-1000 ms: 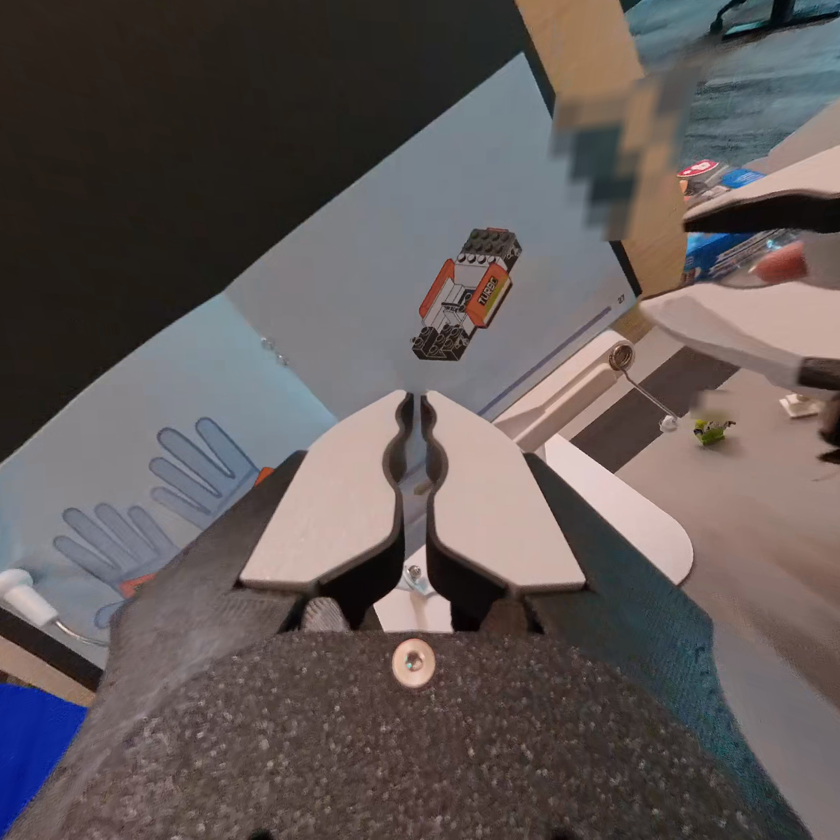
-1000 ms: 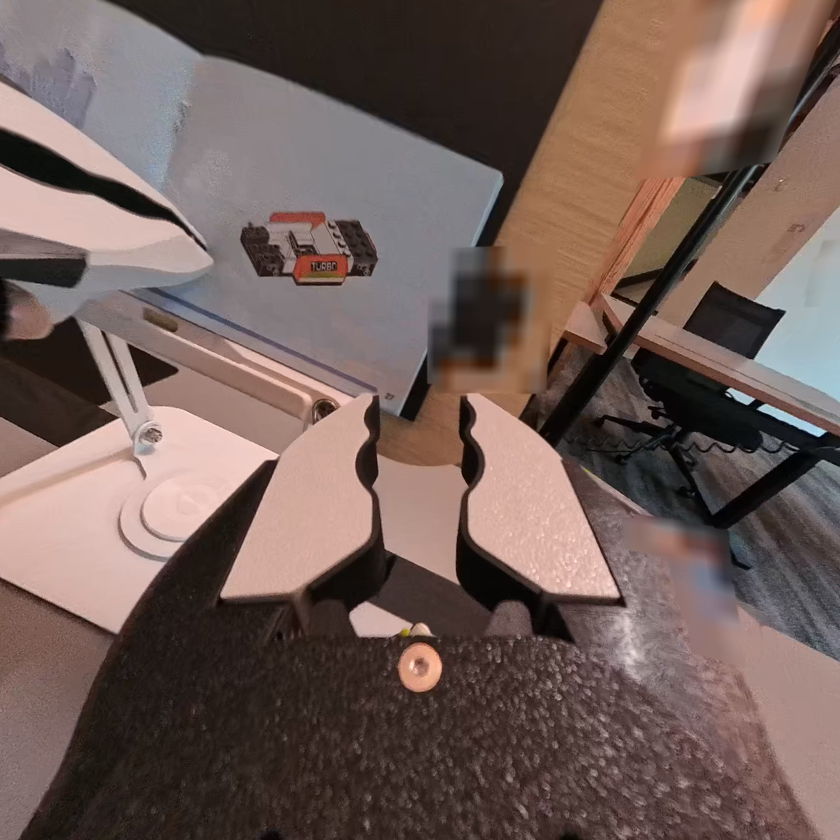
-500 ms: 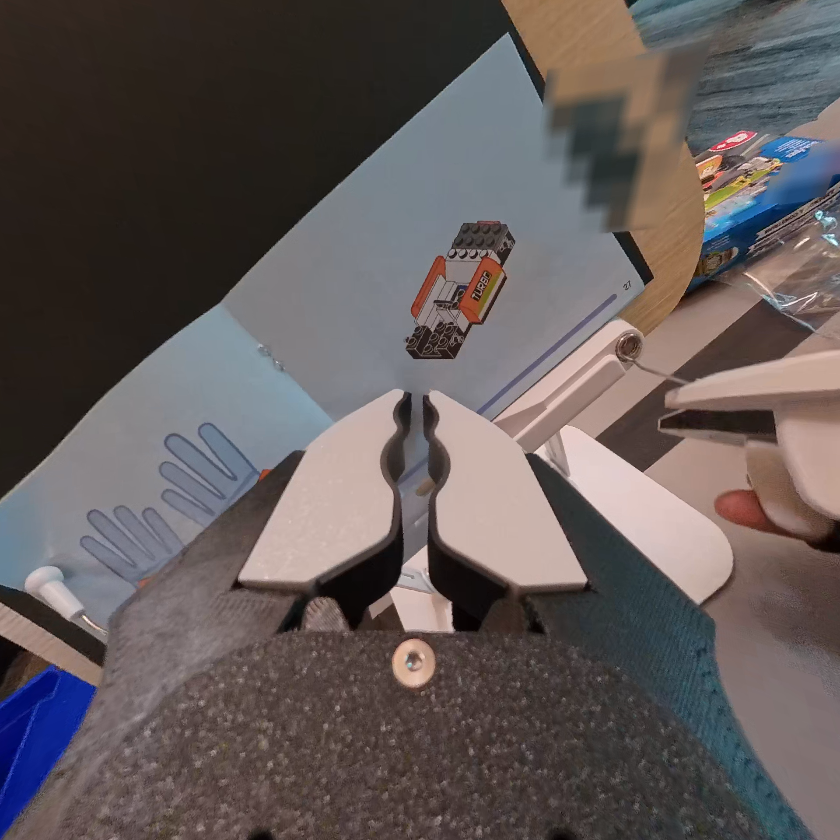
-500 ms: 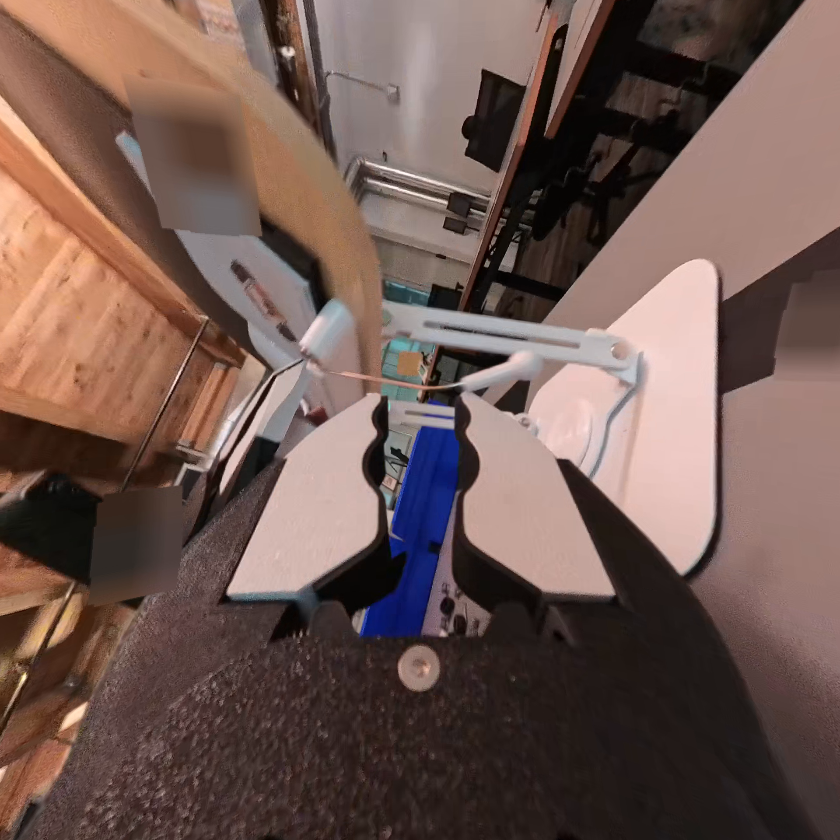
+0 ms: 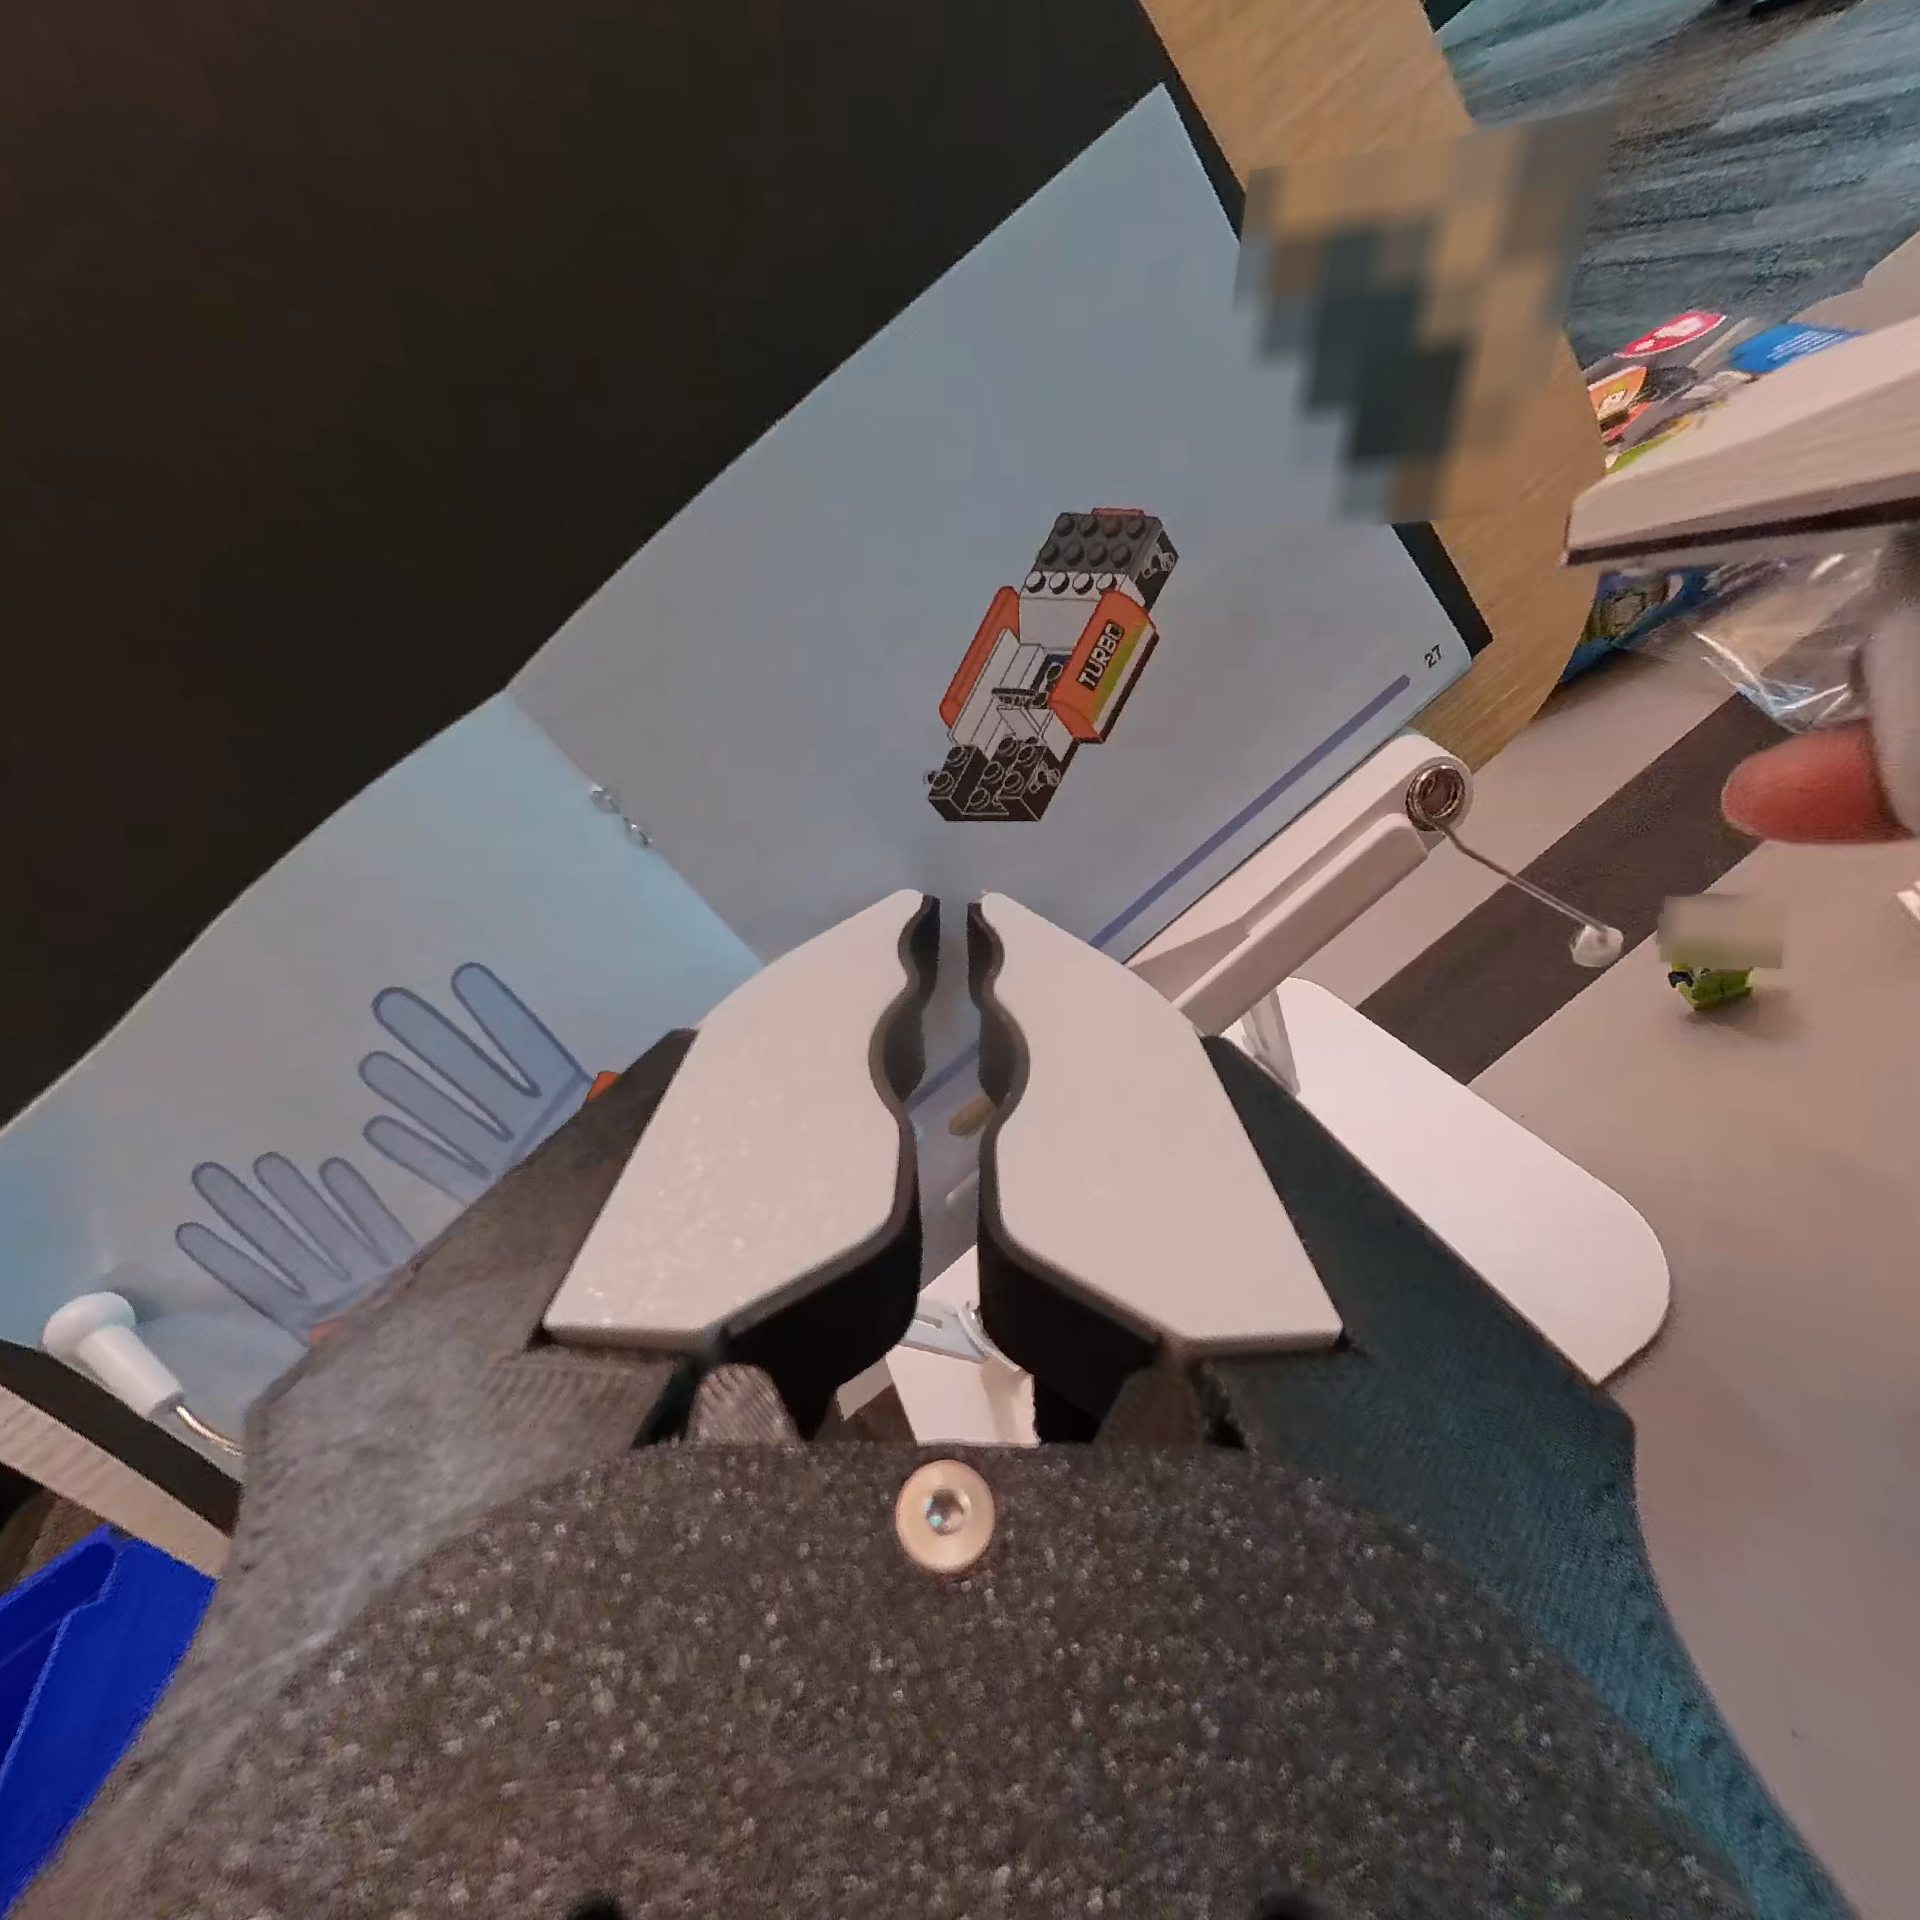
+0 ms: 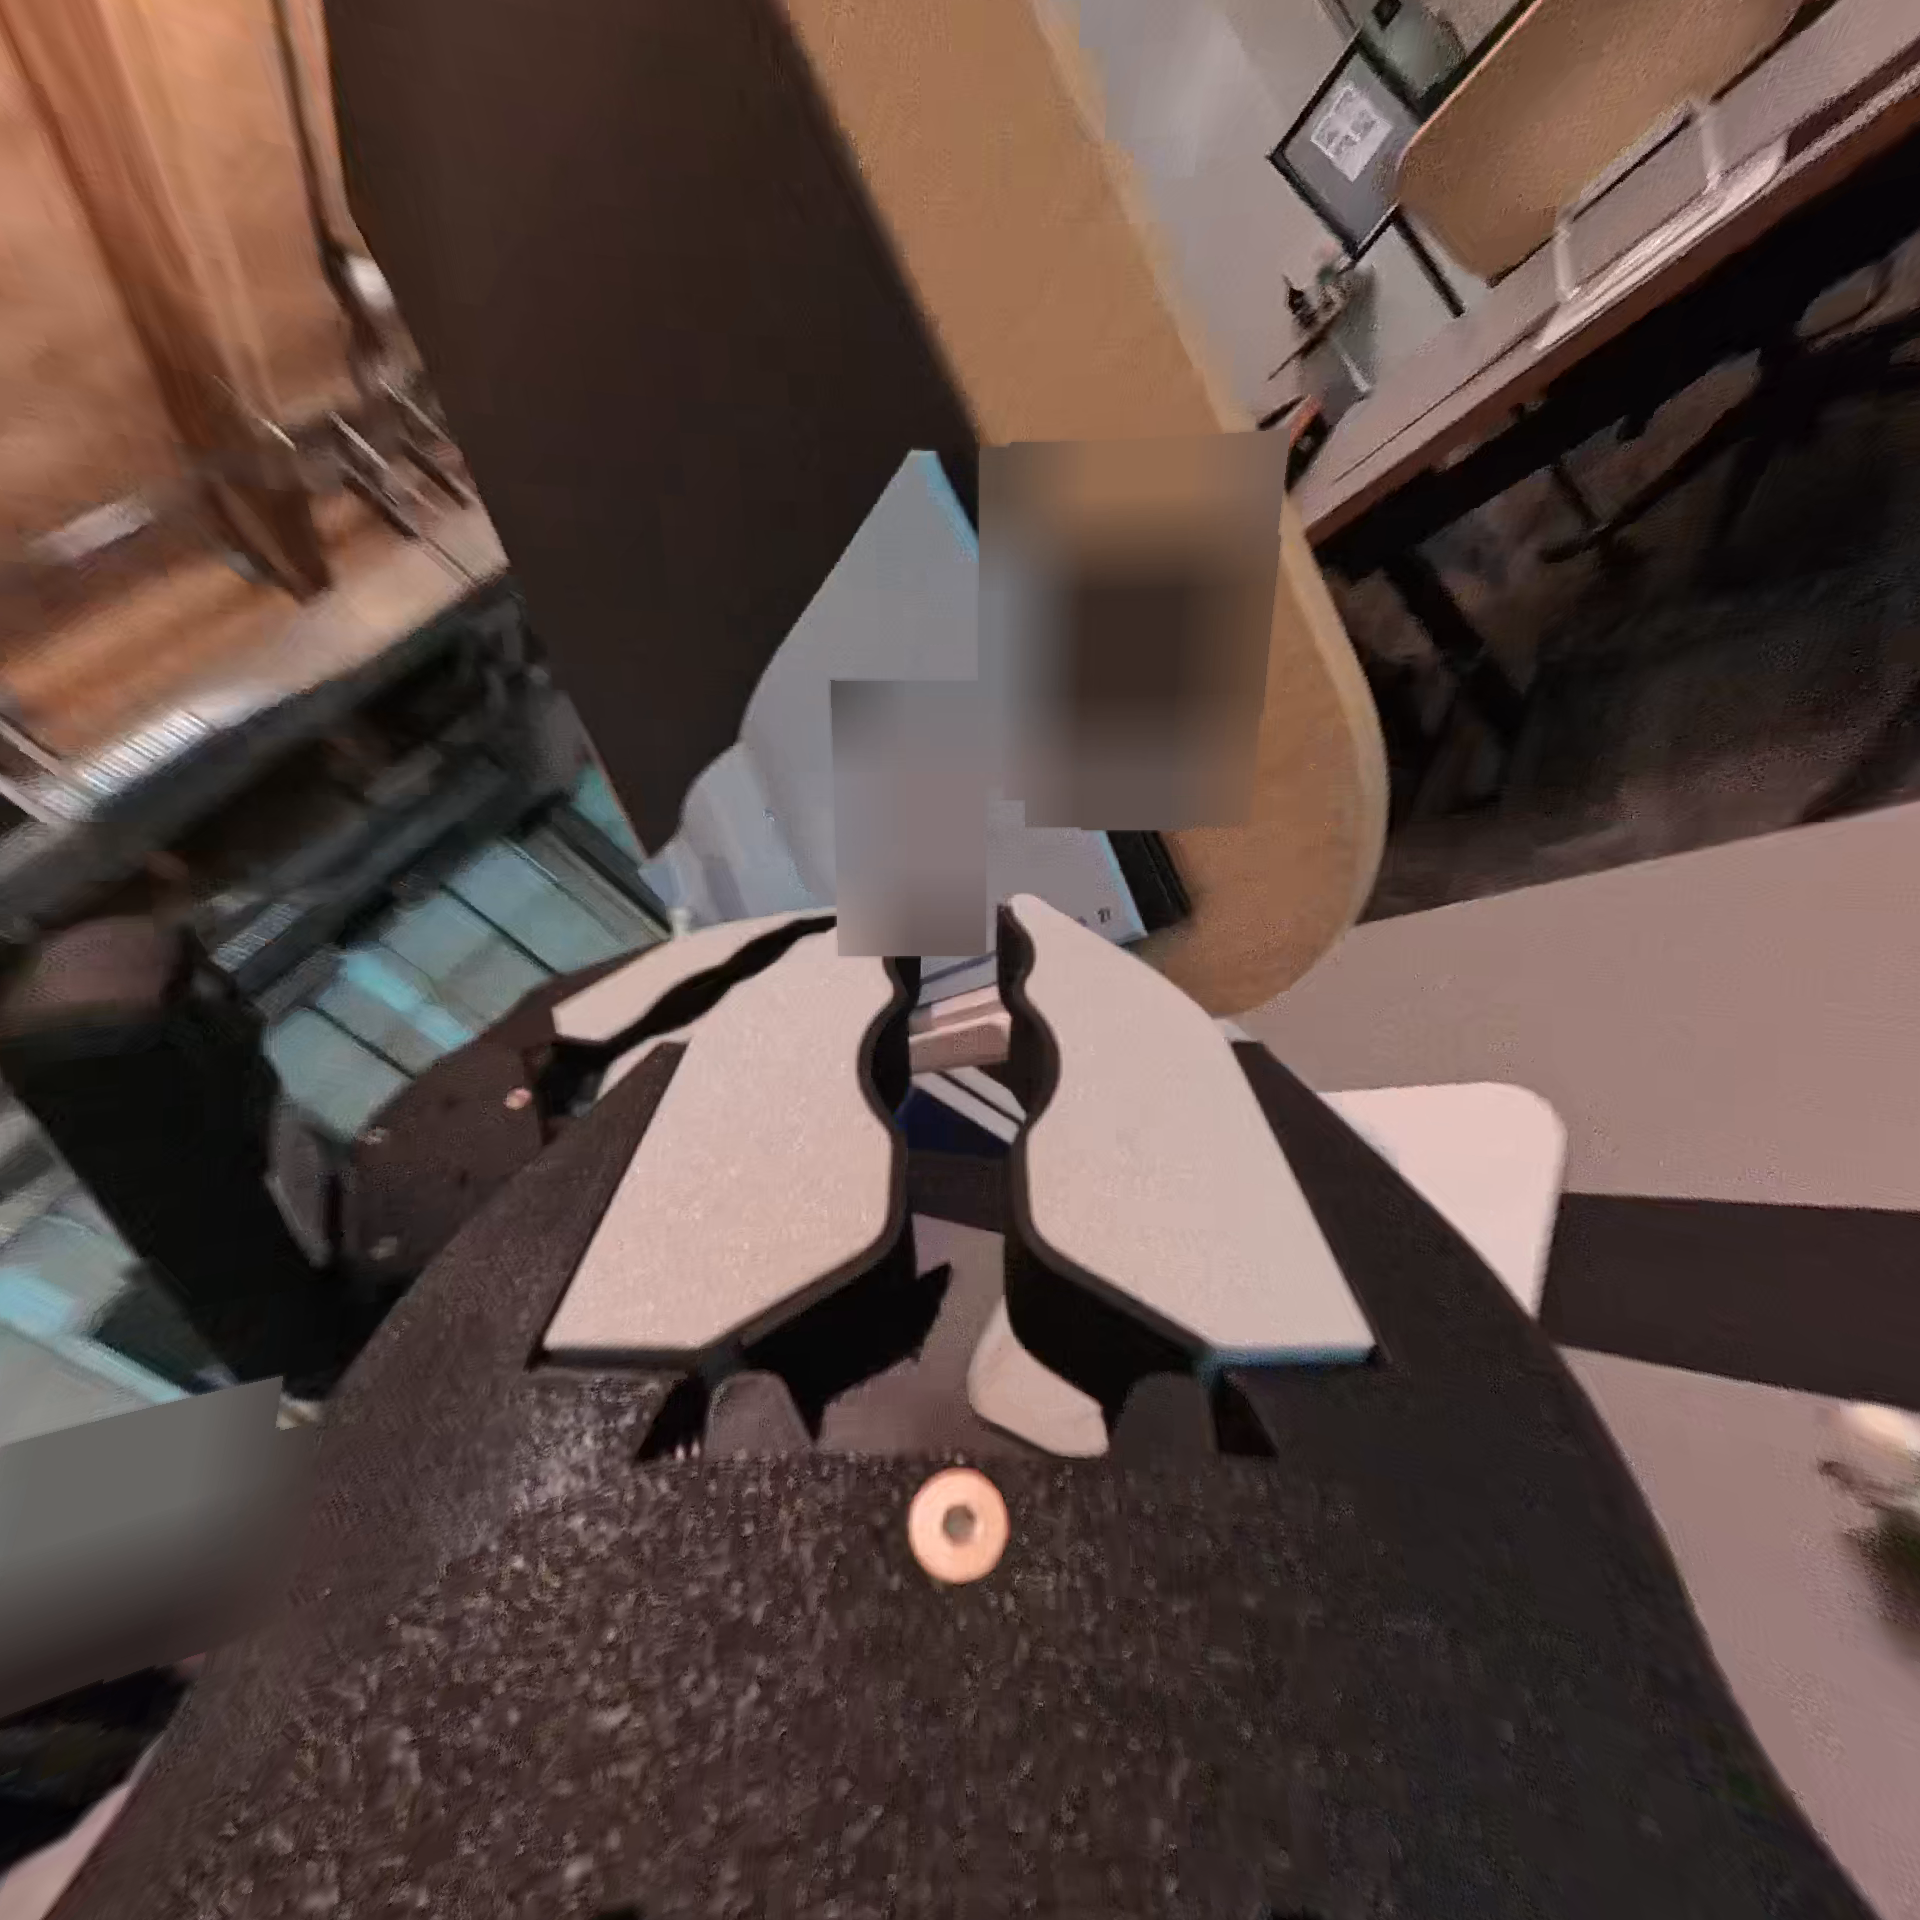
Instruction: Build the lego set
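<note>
The open instruction booklet [image 5: 831,582] leans on a white stand [image 5: 1455,1195] and shows a picture of an orange, white and black model. My left gripper [image 5: 953,909] points at the page's lower edge, its jaws almost touching with nothing between them. A small green lego figure [image 5: 1712,992] stands on the grey table [image 5: 1766,1351] at the right. My right gripper [image 6: 948,935] is slightly open and empty, facing the booklet [image 6: 883,623] in a blurred view. One of its fingers [image 5: 1745,457] shows at the top right of the left wrist view. The left gripper [image 6: 675,992] shows beside it.
A lego box [image 5: 1662,384] and a clear plastic bag [image 5: 1766,644] lie at the far right. A person's fingertip [image 5: 1808,795] shows there too. A blue bin [image 5: 62,1662] sits at the lower left. The stand's base [image 6: 1455,1143] lies on the table [image 6: 1610,935]. The gap from one gripper's tips to the other's is roughly 11 cm. Between my right fingertips and the small green lego figure [image 5: 1712,992] there is roughly 20 cm.
My right gripper has swung round fast, from facing the room back towards the booklet, and its jaws have narrowed. In the left wrist view it has risen to the top right. The left gripper has hardly moved.
</note>
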Demonstrator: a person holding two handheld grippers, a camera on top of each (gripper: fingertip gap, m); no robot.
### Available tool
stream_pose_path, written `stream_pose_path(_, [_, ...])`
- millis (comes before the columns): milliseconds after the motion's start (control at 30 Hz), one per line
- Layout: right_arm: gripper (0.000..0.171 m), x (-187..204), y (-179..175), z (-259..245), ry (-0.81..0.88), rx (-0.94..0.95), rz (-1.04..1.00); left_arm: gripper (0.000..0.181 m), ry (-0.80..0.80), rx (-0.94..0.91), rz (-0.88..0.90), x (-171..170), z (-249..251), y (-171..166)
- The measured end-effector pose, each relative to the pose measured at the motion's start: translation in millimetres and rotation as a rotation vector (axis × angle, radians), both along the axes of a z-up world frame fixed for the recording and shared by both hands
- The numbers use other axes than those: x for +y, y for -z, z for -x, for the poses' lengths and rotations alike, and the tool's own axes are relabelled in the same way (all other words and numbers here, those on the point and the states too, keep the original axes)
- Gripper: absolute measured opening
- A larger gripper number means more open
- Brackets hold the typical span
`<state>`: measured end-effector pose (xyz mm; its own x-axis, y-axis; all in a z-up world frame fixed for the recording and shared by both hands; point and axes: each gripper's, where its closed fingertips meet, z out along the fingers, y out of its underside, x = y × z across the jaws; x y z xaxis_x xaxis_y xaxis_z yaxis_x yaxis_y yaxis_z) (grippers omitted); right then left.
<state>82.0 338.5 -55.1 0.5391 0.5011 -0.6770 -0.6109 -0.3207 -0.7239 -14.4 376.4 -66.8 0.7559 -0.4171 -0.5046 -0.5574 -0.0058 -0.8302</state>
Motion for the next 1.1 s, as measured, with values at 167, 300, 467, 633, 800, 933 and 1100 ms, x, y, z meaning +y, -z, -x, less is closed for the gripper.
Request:
stream_pose_path(167, [0.03, -14, 36, -5, 0.06, 0.015, 0.121, 0.004, 0.02, -0.005, -0.002, 0, 1, 0])
stream_pose_path(300, [0.044, -25, 74, 21, -0.115, 0.39, 0.321, 0.004, 0.017, 0.0, -0.003, 0, 1, 1])
stream_pose_path(467, [0.046, -1, 78, 17, -0.127, 0.676, 0.374, 0.005, 0.018, -0.002, -0.003, -1, 1, 1])
stream_pose_path(633, [0.006, 9, 57, -11, -0.01, 0.653, 0.25, 0.004, 0.019, 0.007, -0.001, 0, 1, 1])
stream_pose_path(800, [0.001, 12, 26, -16, 0.072, 0.26, 0.12, 0.002, 0.016, 0.017, -0.006, 1, 1, 1])
stream_pose_path(933, [0.002, 17, 16, -11, 0.18, -0.147, 0.007, 0.001, 0.012, 0.009, 0.001, 1, 1, 0])
stream_pose_path(1100, [0.002, 24, 6, 1, 0.225, -0.584, -0.16, 0.0, 0.015, 0.015, -0.002, 1, 1, 0])
